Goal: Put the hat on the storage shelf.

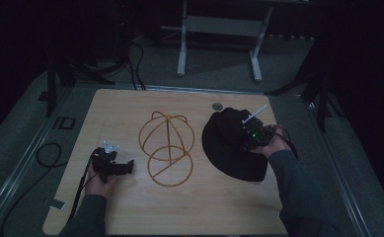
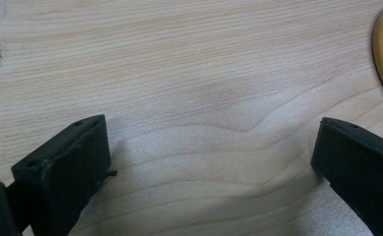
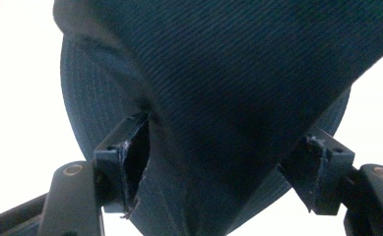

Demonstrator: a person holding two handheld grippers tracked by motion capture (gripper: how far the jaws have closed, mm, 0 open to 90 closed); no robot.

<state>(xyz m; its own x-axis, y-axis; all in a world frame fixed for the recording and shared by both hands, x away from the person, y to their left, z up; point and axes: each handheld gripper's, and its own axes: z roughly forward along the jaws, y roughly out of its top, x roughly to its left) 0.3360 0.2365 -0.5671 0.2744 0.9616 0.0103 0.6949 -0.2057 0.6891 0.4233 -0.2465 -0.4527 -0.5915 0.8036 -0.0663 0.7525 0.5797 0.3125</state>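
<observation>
Ribbed black fabric hat (image 3: 238, 88), domed

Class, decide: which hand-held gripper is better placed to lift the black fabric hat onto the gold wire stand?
Probably the right hand-held gripper: the black fabric hat already sits between its jaws. The left hand-held gripper frames bare wood.

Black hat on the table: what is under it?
The black hat lies on the wooden table, its brim flat on the wood. Anything beneath its crown is covered. The right gripper straddles the crown.
</observation>
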